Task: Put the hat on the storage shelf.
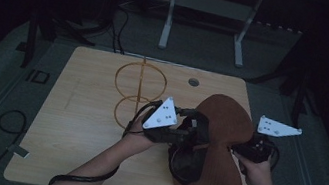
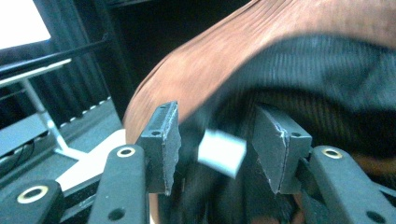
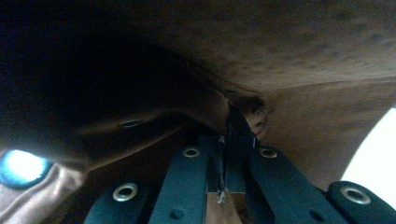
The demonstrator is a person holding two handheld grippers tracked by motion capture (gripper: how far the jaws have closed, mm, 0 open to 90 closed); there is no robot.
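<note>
The brown hat (image 1: 226, 133) looks like matt, suede-like cloth with a ribbed dark band (image 2: 322, 74); the counter (image 1: 81, 124) is pale smooth wood.

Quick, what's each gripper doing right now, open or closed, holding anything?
Left gripper: open, jaws apart around a white tag on the black lining.
Right gripper: shut on the brown hat brim.

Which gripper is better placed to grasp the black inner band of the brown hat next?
Left. The left gripper is open with the black band and its white label between its jaws. The right gripper is already shut on the brown hat brim, so it seems occupied.
</note>
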